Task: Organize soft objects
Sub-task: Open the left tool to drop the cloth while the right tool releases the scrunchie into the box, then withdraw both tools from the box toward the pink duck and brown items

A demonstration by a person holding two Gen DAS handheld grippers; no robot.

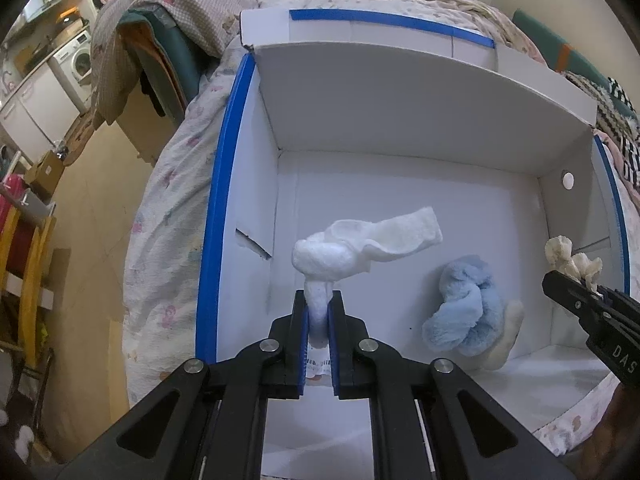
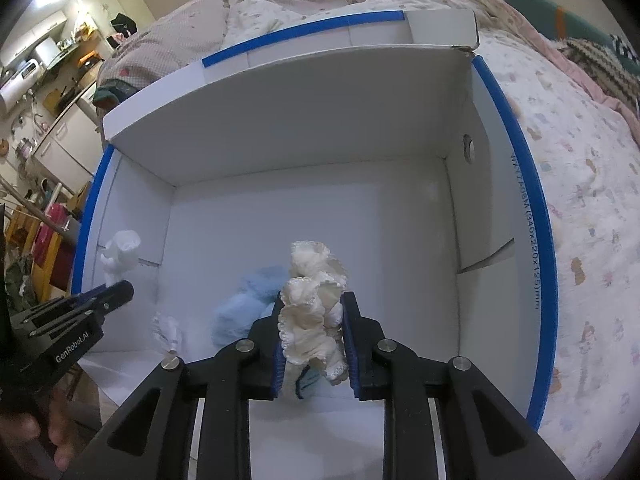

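A white cardboard box (image 1: 400,184) with blue taped edges lies open on a bed; it also shows in the right wrist view (image 2: 304,152). My left gripper (image 1: 319,300) is shut on a white knotted sock (image 1: 352,248), held over the box's left half; the sock shows at the left in the right wrist view (image 2: 120,252). My right gripper (image 2: 312,304) is shut on a cream frilly sock (image 2: 312,300), held over the box's middle; it shows at the right edge of the left wrist view (image 1: 570,260). A light blue fluffy sock bundle (image 1: 464,312) lies on the box floor, partly hidden in the right wrist view (image 2: 244,308).
The bed has a pale patterned sheet (image 2: 580,240) and a rumpled checked quilt (image 1: 172,12) behind the box. A small white crumpled piece (image 2: 168,330) lies at the box's front left. To the left of the bed are a washing machine (image 1: 76,60) and shelving (image 1: 24,256).
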